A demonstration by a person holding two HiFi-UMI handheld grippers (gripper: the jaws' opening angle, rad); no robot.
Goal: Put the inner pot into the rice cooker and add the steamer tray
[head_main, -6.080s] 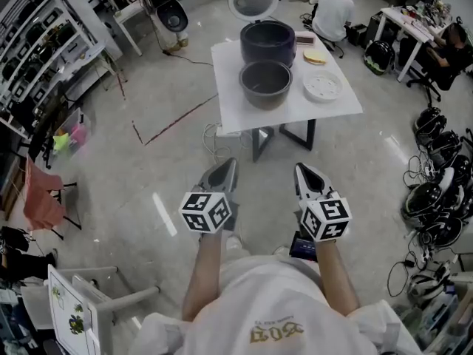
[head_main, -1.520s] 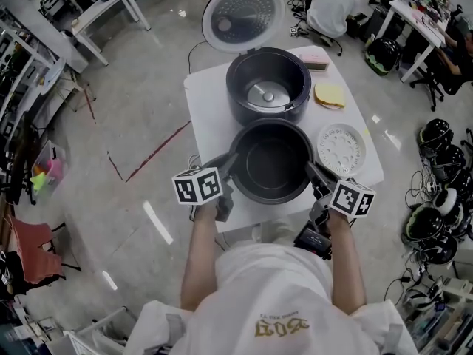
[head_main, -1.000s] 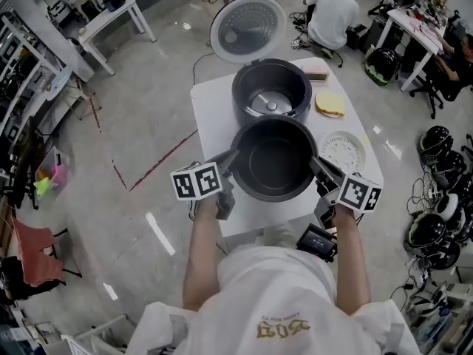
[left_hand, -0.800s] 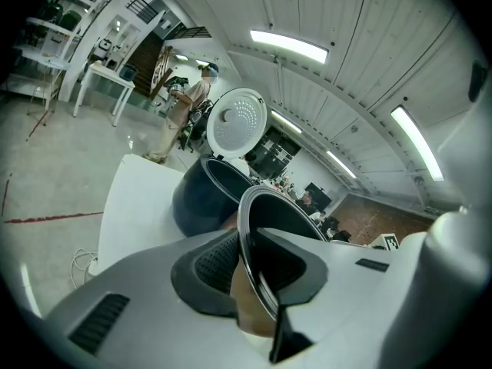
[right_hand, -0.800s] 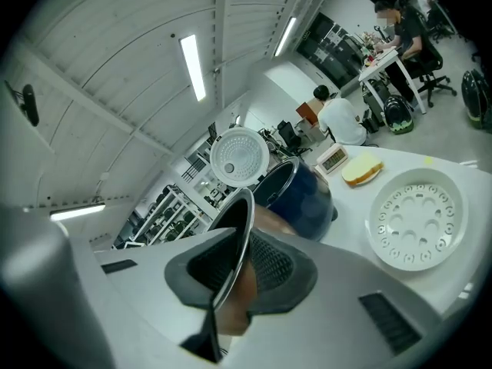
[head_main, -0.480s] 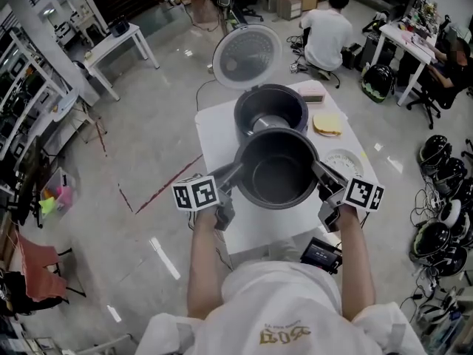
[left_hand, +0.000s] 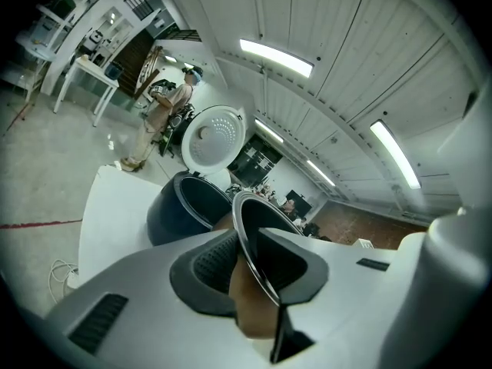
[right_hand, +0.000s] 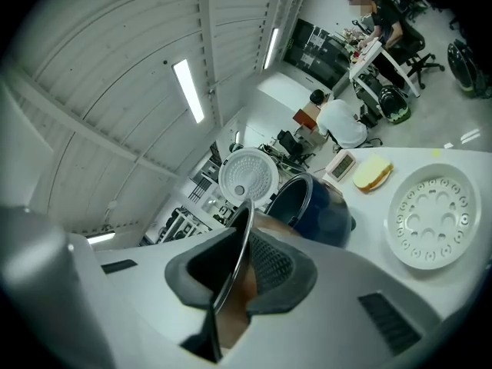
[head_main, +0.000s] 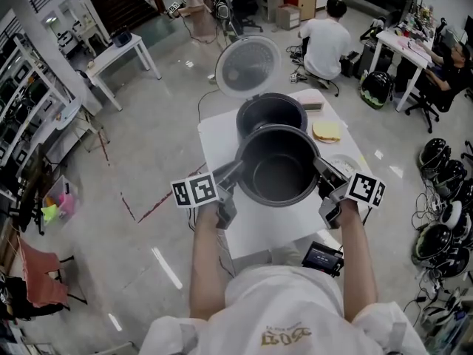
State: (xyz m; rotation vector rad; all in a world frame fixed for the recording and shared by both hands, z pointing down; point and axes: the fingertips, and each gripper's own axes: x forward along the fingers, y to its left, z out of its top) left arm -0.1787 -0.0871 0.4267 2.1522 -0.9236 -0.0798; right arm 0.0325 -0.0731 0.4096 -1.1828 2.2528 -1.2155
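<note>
Now, the dark inner pot (head_main: 277, 172) hangs in mid-air at the centre of the head view. It is above the white table (head_main: 222, 135) and just in front of the open rice cooker (head_main: 270, 109), whose round lid (head_main: 247, 65) stands up behind it toward the top of the frame. The left gripper (head_main: 235, 174) has the pot's left rim between its jaws. In the left gripper view the thin metal edge runs between the ribbed pads, which are closing on it. The right gripper (head_main: 324, 170) is clamped on the opposite rim, and the right gripper view shows the edge pinched between its dark pads. The pot is upright, mouth up, and partly covers the cooker's near edge in the head view. The white perforated steamer tray (right_hand: 434, 221) lies flat on the table at the right of the right gripper view, apart from the cooker, with a flat yellow-and-white pad (right_hand: 371, 174) beyond it.
</note>
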